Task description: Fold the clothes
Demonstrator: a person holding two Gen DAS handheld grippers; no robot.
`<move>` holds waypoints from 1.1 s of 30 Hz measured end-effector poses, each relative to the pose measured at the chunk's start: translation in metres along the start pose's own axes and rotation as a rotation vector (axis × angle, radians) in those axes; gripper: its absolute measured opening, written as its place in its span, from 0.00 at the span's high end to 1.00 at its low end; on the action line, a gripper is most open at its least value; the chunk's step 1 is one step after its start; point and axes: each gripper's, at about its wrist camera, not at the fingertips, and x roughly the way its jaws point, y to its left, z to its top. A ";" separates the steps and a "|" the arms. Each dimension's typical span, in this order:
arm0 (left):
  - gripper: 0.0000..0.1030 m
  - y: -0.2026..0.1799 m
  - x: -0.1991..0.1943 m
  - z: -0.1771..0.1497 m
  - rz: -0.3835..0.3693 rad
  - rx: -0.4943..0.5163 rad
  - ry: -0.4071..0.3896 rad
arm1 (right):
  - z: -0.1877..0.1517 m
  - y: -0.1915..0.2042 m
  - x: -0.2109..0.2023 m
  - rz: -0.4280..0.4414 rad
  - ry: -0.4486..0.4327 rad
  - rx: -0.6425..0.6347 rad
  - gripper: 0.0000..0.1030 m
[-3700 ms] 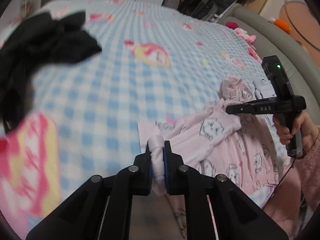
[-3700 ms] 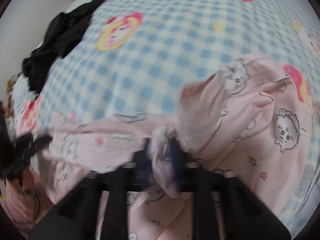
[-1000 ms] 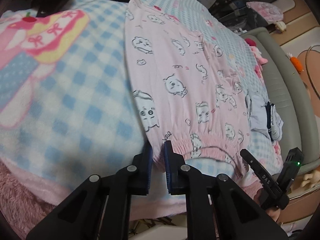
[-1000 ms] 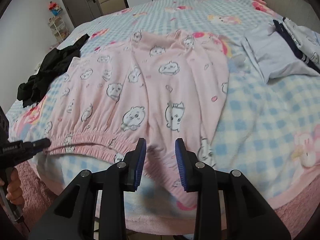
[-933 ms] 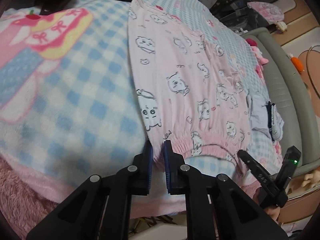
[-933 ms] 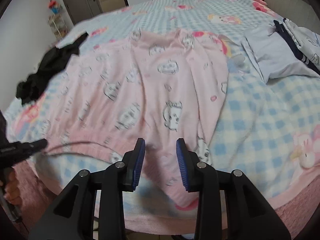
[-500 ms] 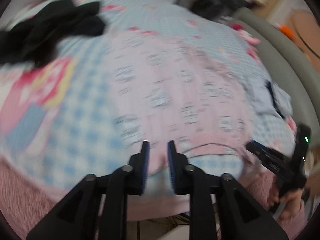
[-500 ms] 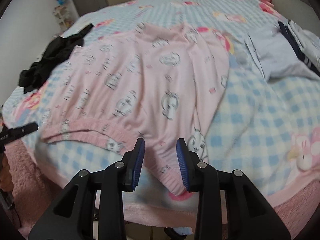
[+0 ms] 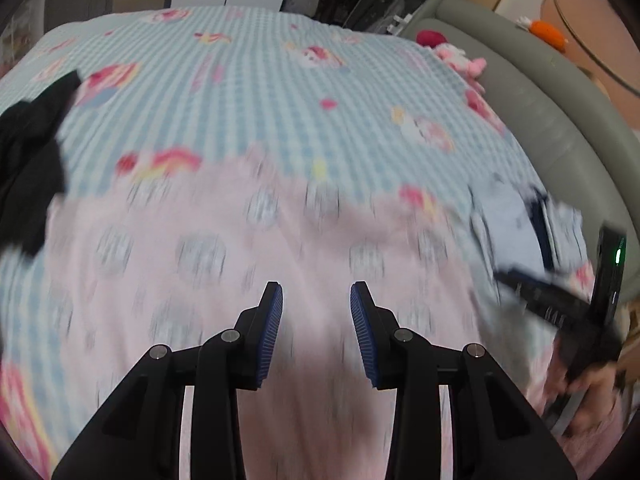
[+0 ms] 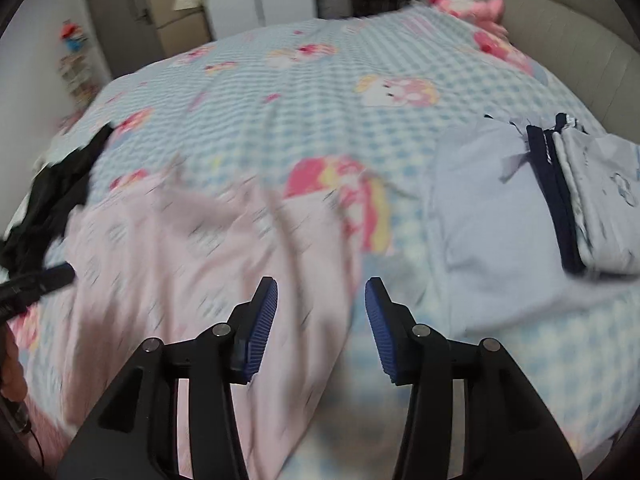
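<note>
Left wrist view: left gripper (image 9: pixel 316 300) above pink pajama pants (image 9: pixel 224 264) spread on checkered blanket (image 9: pixel 256 80); fingers spread, empty. Black garment (image 9: pixel 28 168) at far left.

Right wrist view: right gripper (image 10: pixel 320 300) spread, empty, over the pants' right edge; folded light-blue clothes (image 10: pixel 520 200) alongside.

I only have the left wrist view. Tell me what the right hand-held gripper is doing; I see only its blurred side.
Observer: The right hand-held gripper is open and empty, over the right edge of the pink pajama.
Operator: Describe the blurry bluish pile at my right.
Observer: It is a folded light blue garment with a navy piece and a pale printed one stacked beside it.
Operator: Report the far end of the room.
Observer: A grey door stands beyond the bed.
</note>
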 end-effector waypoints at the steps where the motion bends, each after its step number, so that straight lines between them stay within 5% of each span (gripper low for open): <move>1: 0.60 -0.001 0.012 0.016 0.005 -0.004 0.000 | 0.007 -0.004 0.010 0.001 0.014 0.012 0.55; 5: 0.53 0.003 0.074 0.063 -0.052 -0.063 0.088 | 0.036 -0.020 0.052 0.006 0.069 0.059 0.54; 8: 0.53 0.003 0.114 0.070 -0.025 -0.065 0.168 | 0.057 -0.033 0.083 0.009 0.111 0.094 0.53; 10: 0.61 0.002 0.135 0.066 -0.012 -0.053 0.216 | 0.063 -0.036 0.107 0.037 0.164 0.104 0.52; 11: 0.68 0.002 0.142 0.063 -0.009 -0.044 0.234 | 0.063 -0.035 0.109 0.044 0.161 0.092 0.57; 12: 0.76 0.000 0.144 0.059 -0.010 -0.022 0.233 | 0.063 -0.034 0.110 0.050 0.154 0.079 0.76; 15: 0.85 -0.004 0.133 0.049 -0.013 0.043 0.199 | 0.062 -0.028 0.106 0.058 0.121 0.032 0.91; 27: 0.84 -0.008 0.063 0.015 0.024 0.208 0.099 | 0.026 0.006 0.010 0.063 -0.026 -0.134 0.95; 33: 0.75 0.009 0.060 -0.025 0.086 0.235 0.191 | -0.010 0.017 -0.006 0.063 -0.001 -0.201 0.95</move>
